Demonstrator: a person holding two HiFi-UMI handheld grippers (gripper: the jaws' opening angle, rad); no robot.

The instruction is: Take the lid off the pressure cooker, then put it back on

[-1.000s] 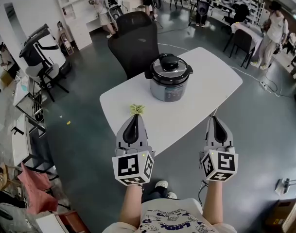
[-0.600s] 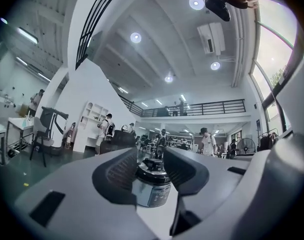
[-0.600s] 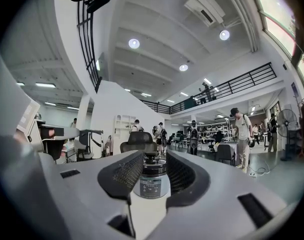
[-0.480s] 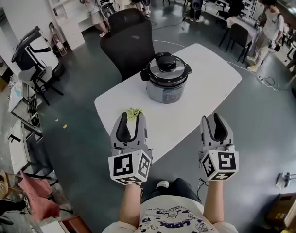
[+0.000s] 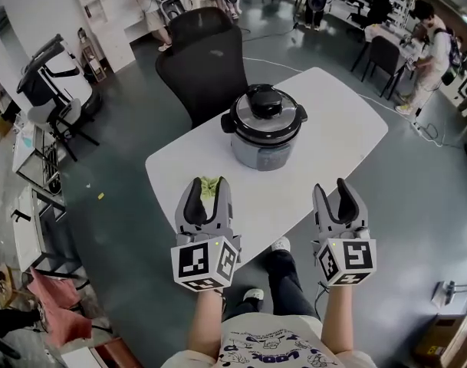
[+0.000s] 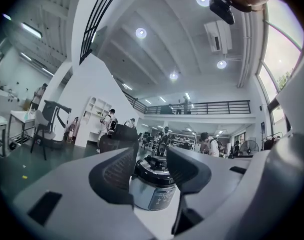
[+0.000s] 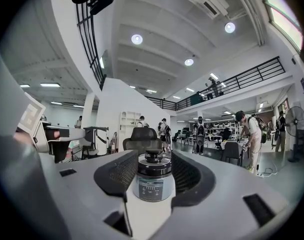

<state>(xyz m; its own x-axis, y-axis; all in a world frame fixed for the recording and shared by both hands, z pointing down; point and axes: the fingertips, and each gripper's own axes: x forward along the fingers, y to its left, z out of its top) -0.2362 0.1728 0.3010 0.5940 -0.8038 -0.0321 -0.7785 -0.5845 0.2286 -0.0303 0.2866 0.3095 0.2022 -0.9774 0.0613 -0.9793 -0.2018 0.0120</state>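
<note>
Since a second ago, both of my claws have gone from closed to open and come up to the near edge of the counter point(image 5: 333, 140). Nearest me, the left claw point(image 5: 208, 198) stands wide and the right claw point(image 5: 333, 190) partly open. Their jaws have just been opening, and both are empty. A small green thing point(image 5: 209, 184) lies on the counter at the left claw's tips. Farther off, mid-counter, sits the pressure cooker point(image 5: 264, 148) with its lid point(image 5: 265, 107) on, well apart from both claws. A black chair point(image 5: 202, 60) stands beyond.
</note>
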